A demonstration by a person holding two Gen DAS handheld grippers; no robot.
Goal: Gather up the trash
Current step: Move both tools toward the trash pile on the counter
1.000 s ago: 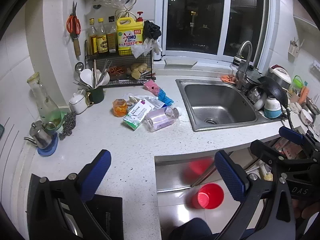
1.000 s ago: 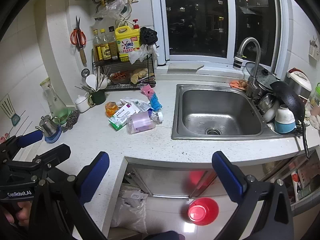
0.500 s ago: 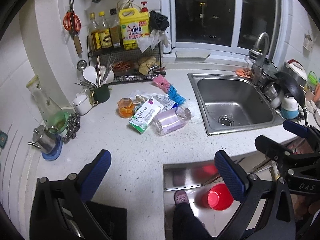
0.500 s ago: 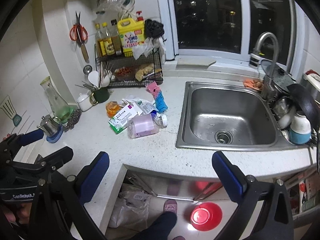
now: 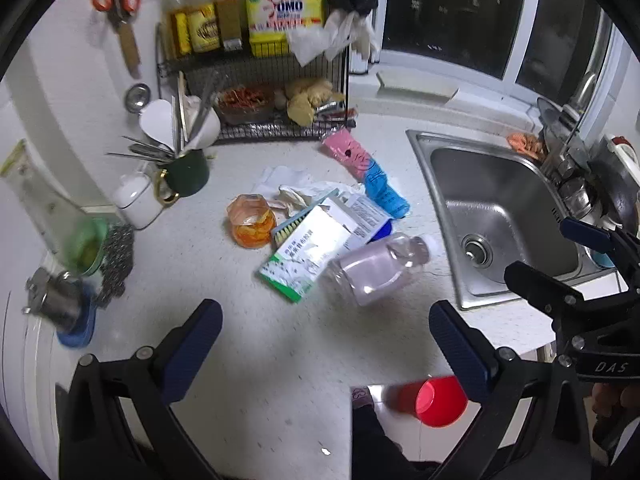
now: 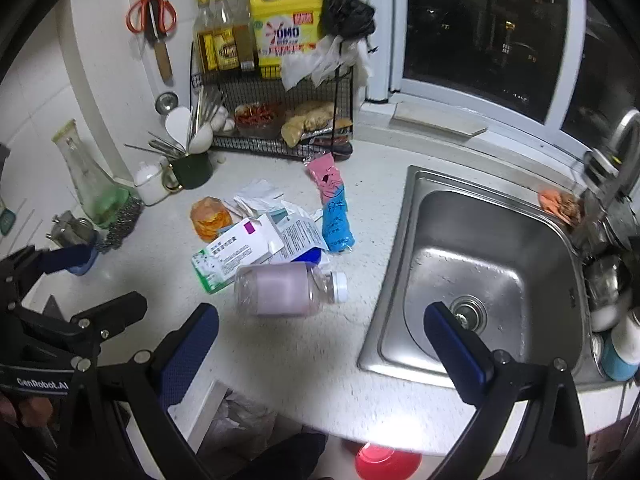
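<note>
- Both grippers have advanced toward the counter since the earlier frames; the trash pile now appears larger and nearer in both wrist views.
- Left gripper: jaws spread wide, holding nothing, above the white countertop short of the pile.
- Right gripper: jaws likewise apart and empty, between the pile and the sink.
- Trash pile lies left of the sink: a clear plastic bottle with pink contents on its side, touching a green-and-white carton; crumpled papers behind; a pink-and-blue packet nearest the sink; an orange jar farthest from it.
- Red bin sits on the floor below the counter edge, near the sink.
</note>
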